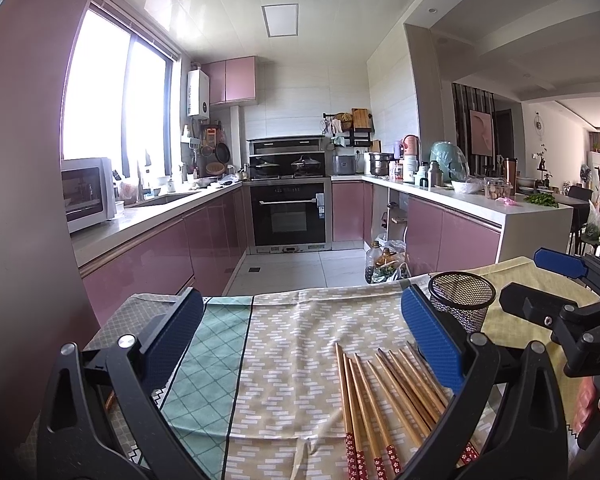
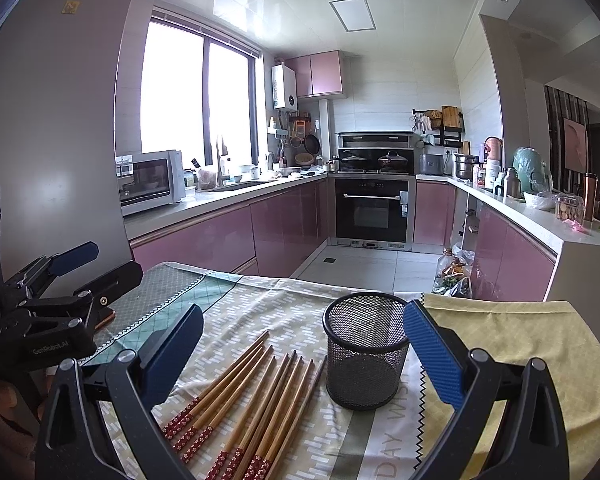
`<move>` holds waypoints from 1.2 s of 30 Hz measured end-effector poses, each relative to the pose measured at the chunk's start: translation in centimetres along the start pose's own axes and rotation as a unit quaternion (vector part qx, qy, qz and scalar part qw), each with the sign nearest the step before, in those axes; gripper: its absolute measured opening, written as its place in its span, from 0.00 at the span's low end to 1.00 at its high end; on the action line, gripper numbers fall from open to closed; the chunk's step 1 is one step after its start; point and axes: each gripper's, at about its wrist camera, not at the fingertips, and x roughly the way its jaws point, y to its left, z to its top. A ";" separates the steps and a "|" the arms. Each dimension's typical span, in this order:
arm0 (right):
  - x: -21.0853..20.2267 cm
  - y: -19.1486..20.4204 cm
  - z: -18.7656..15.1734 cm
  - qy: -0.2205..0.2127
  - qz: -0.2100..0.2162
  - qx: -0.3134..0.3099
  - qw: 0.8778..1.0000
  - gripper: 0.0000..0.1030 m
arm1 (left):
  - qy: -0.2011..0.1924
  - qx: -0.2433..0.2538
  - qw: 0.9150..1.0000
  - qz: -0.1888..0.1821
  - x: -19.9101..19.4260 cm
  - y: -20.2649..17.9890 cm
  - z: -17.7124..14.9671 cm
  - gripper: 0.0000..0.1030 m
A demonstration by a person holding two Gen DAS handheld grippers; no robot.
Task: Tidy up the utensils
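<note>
Several wooden chopsticks (image 1: 384, 396) (image 2: 256, 396) with red flowered ends lie side by side on the patterned tablecloth (image 1: 284, 360). An empty black mesh cup (image 1: 462, 300) (image 2: 366, 352) stands upright just right of them. My left gripper (image 1: 302, 334) is open above the cloth, its right pad over the chopstick tips; it also shows at the left edge of the right wrist view (image 2: 96, 268). My right gripper (image 2: 302, 354) is open, with the cup and the chopstick tips between its fingers, touching neither. In the left wrist view it hangs right of the cup (image 1: 540, 280).
A yellow cloth (image 2: 520, 360) covers the table's right side. A hand (image 1: 596, 404) holds the right gripper's handle. Beyond the table's far edge lie the kitchen floor, pink cabinets (image 2: 284, 232), an oven (image 2: 370, 212) and bags on the floor (image 2: 454, 276).
</note>
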 end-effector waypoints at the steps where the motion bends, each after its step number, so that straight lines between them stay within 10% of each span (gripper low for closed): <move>1: 0.0 0.0 0.0 0.001 0.001 0.000 1.000 0.94 | 0.001 0.000 1.000 0.000 0.1 0.0 0.0 0.95; 19: 4.5 -0.2 -3.3 0.153 0.018 -0.018 0.988 0.83 | 0.121 0.025 0.992 -0.029 4.8 0.2 -3.3 0.93; 28: 8.4 -1.6 -6.8 0.258 0.025 0.025 0.966 0.51 | 0.242 0.026 0.967 -0.074 9.7 0.4 -7.2 0.59; 36: 9.4 -2.2 -7.7 0.285 0.029 0.043 0.957 0.46 | 0.308 0.017 0.946 -0.103 12.3 0.1 -9.2 0.45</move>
